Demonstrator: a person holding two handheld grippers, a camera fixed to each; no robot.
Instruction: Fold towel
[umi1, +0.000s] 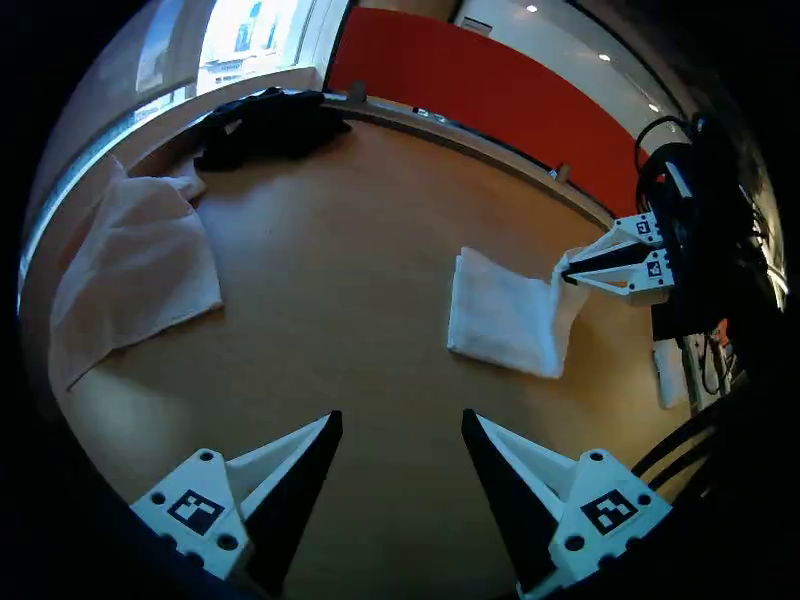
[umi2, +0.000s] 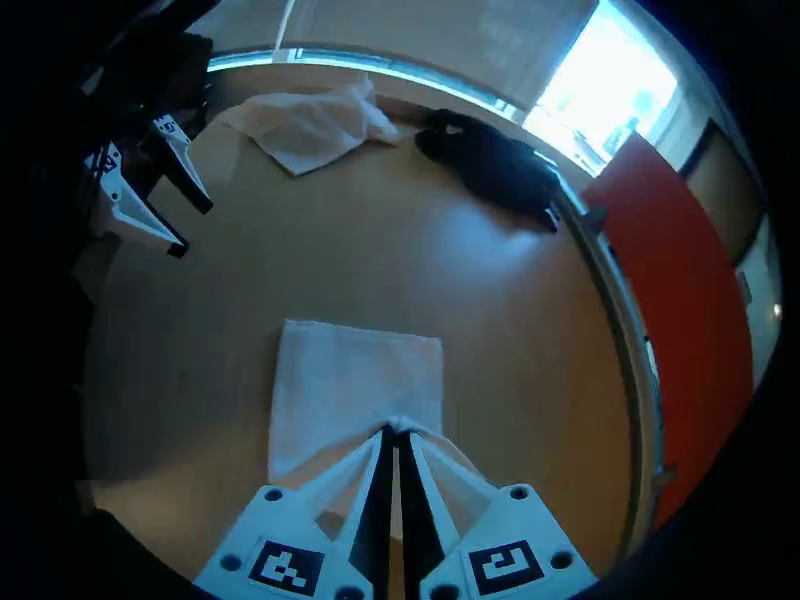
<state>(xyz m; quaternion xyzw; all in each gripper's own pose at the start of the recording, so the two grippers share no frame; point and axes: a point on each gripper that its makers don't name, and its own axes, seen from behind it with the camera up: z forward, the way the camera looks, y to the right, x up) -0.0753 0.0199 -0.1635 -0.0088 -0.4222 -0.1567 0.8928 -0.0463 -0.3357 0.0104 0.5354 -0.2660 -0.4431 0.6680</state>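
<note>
A white folded towel (umi2: 350, 385) lies on the wooden table, its near edge lifted and pinched between the fingers of my right gripper (umi2: 393, 435), which is shut on it. In the left gripper view the same towel (umi1: 505, 315) sits right of centre, with the right gripper (umi1: 566, 274) holding its raised right corner. My left gripper (umi1: 400, 425) hovers open over bare table, well short of the towel, with nothing between its fingers. In the right gripper view the left gripper (umi2: 190, 225) appears open at the far left.
A second, loosely laid pale towel (umi1: 135, 270) rests at the table's left side, seen too as the pale towel (umi2: 310, 125). A black garment (umi1: 265, 125) lies by the window ledge. A red wall panel (umi1: 480, 90) runs behind the table edge.
</note>
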